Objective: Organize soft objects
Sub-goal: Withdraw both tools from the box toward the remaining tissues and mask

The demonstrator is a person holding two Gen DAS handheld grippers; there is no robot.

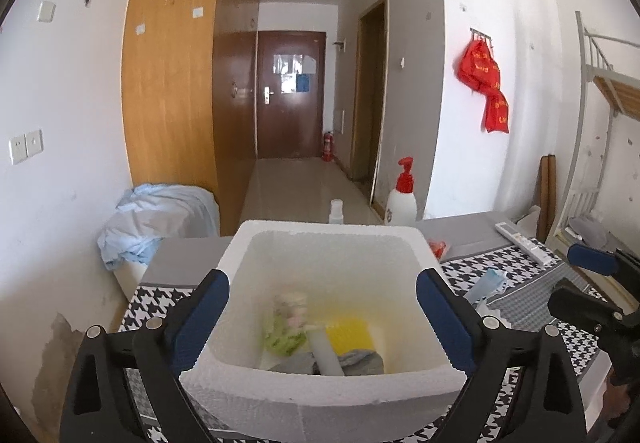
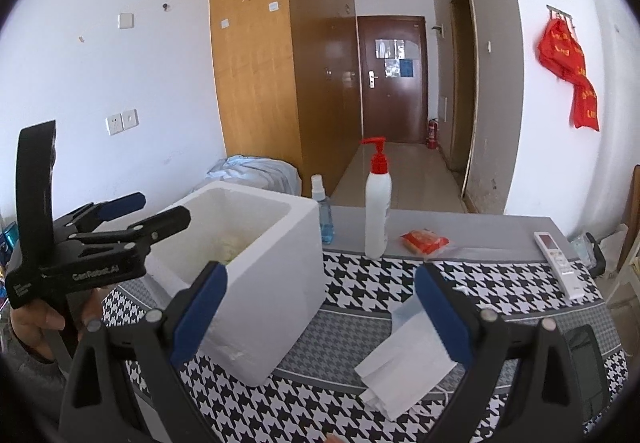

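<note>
Several soft items were already inside the white foam box (image 1: 320, 395): a green-and-pink plush thing (image 1: 286, 327) (blurred, can't say what exactly), a yellow cloth (image 1: 350, 335) beside it, and grey fabric (image 1: 360, 361) against the box's near wall, with a pale tube-shaped piece (image 1: 328, 357) lying across them.

Left gripper (image 1: 322, 307) sat over the box's near rim, jaws wide, nothing between them — looked like a drop just completed.

Right gripper (image 2: 320, 307) hovered to the right of the box, jaws also wide and empty, aimed at the folded white tissue or cloth (image 2: 404, 371) lying on the checked surface (image 2: 360, 275) right of the box. A light blue piece (image 2: 404, 309) (face mask, probably) poked out from under its far edge.

Judgement: task partly done. Left outside the box: the white cloth and the blue piece, both near the box's right side. Orange packet (image 2: 425, 241), pump bottle (image 2: 377, 203), spray bottle (image 2: 322, 211) and remote (image 2: 558, 259) behind and right of the box didn't look soft, so probably stay. Next likely pick: white cloth, by the right gripper.
</note>
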